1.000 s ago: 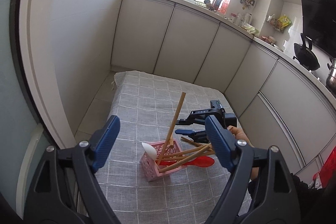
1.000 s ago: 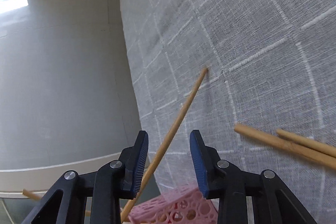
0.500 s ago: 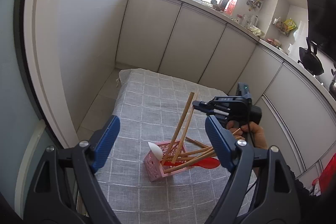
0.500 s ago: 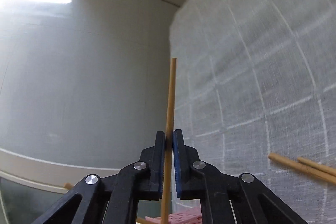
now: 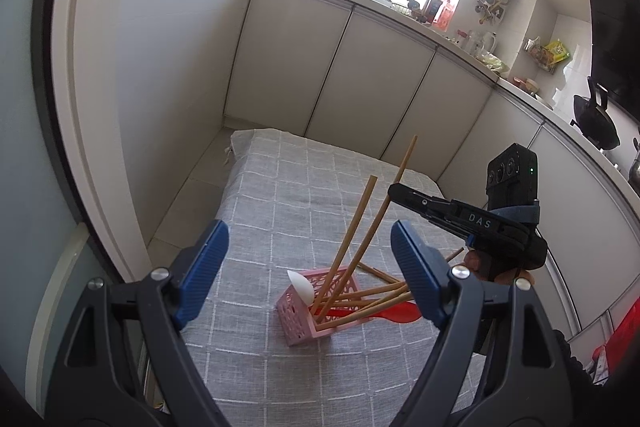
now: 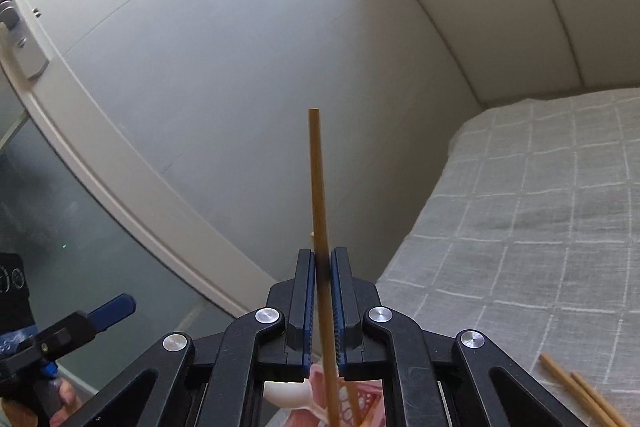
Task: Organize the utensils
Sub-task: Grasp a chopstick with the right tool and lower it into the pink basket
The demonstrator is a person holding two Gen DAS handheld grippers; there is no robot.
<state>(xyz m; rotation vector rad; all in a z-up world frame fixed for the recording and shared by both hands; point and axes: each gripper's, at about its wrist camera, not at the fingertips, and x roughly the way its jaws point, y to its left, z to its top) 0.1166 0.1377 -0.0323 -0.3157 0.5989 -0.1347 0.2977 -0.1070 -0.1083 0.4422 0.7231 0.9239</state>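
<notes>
Standing tilted in a pink basket (image 5: 316,311), a wooden chopstick (image 6: 318,187) is pinched at mid-length by the right tool (image 6: 322,269), its lower end inside the basket. The basket sits near the middle of a desk under grey checked cloth (image 5: 288,195), with bare cloth on its left side. More chopsticks (image 5: 368,301) lean out rightward over a red spoon (image 5: 396,313). The left tool (image 5: 308,271) hovers spread wide, holding nothing.

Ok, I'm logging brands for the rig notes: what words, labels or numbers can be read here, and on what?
"DAS": white letters on the black body of the right gripper, seen from the left wrist view.
Yellow packet on the kitchen shelf: print too small to read.
Nothing else is legible.
</notes>
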